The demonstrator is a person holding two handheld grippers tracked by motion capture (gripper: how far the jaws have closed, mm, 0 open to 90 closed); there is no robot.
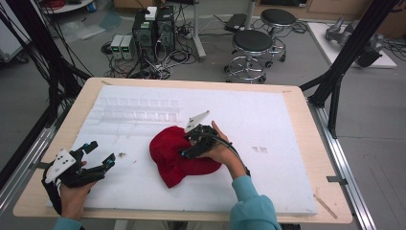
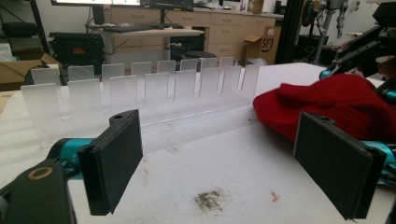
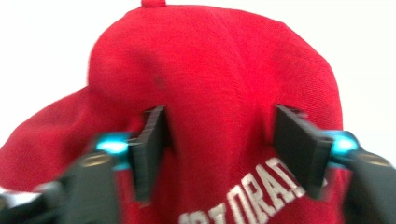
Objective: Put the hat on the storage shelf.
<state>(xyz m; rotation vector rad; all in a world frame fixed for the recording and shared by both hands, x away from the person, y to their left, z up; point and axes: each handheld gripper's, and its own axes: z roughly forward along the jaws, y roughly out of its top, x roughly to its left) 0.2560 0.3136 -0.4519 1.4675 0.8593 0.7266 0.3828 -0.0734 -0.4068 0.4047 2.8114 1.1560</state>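
2 grippers: we see both in the high view, 1 at the lower left of the frame and 1 near the centre.
Left gripper: a hand holds it low at the lower left, over the white foam board; its jaws stand wide apart with nothing between them.
Left gripper view: the 2 black pads frame bare board, with a small dark smudge on the board at the bottom centre.
Right gripper: at the centre of the high view, held by the right hand and pressed down onto the red cap.
Right jaws: partly closed, and we see them pushed into the cap's fabric with a fold of it bulging between the pads; whether the pads truly pinch it we cannot tell.
Cap: it lies on the board just below the centre of the high view; in the right gripper view white stitched letters show at the bottom.
Cap from the left: it sits at the right of the left gripper view.
Clear rack: a slotted plastic rack stands on the board, upper left of the cap, close to it.
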